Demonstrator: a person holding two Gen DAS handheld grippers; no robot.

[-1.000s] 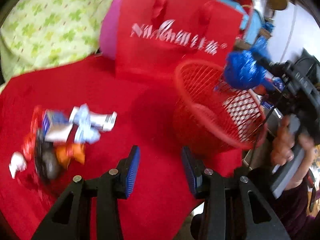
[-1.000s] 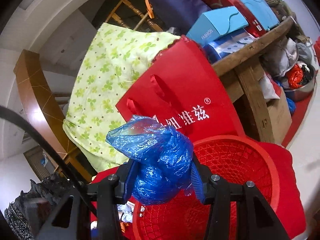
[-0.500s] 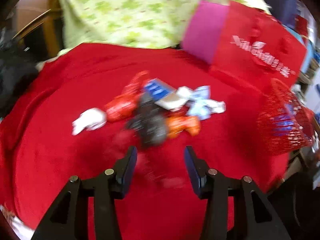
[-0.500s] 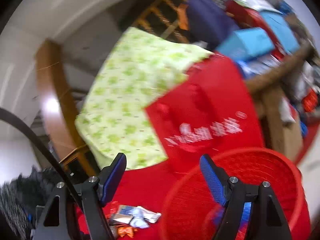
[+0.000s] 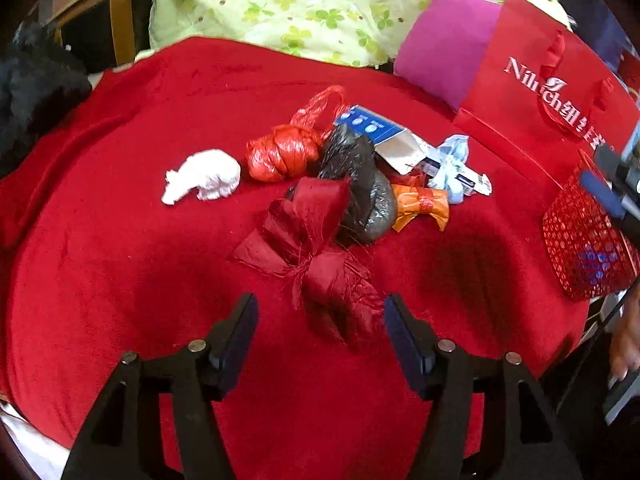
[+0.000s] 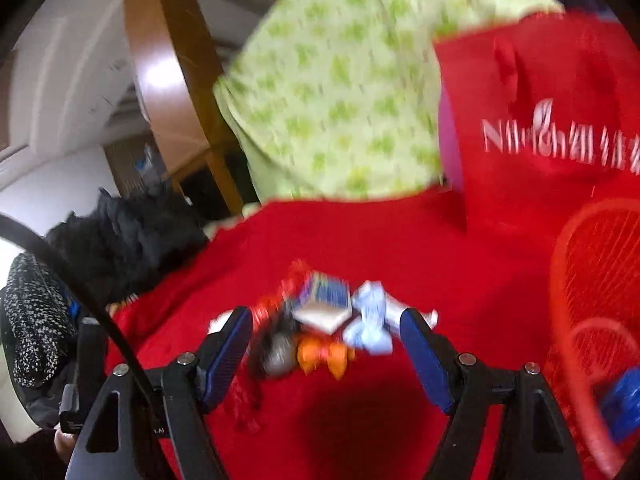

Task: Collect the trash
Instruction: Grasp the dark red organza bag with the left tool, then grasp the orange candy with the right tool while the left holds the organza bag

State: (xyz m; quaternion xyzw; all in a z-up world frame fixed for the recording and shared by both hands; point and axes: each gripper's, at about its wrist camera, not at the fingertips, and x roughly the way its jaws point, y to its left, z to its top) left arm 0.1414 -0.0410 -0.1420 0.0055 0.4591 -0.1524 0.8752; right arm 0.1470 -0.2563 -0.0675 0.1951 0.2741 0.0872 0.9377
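Note:
A heap of trash lies on the red cloth (image 5: 120,240): a white wad (image 5: 204,176), a red plastic knot (image 5: 284,152), a black bag (image 5: 360,188), an orange wrapper (image 5: 422,204), a blue carton (image 5: 376,132), a pale blue wrapper (image 5: 452,168) and a dark red ribbon bow (image 5: 316,248). My left gripper (image 5: 320,332) hangs over the bow's near end, its jaws opening, pads clear of it. My right gripper (image 6: 326,344) is open and empty, pointing at the blurred heap (image 6: 320,332). The red mesh basket (image 6: 592,320) holds the blue bag (image 6: 624,404).
A red paper bag (image 5: 552,92) with white lettering stands behind the basket (image 5: 584,240), beside a magenta cushion (image 5: 444,52) and a green patterned cloth (image 5: 320,4). Dark clothing (image 5: 36,88) is piled at the left edge. A hand (image 5: 626,340) shows at the right edge.
The right gripper let the blue bag drop into the basket, opened wide and swung left toward the heap. The left gripper swung over to the heap, dropped lower and spread its jaws.

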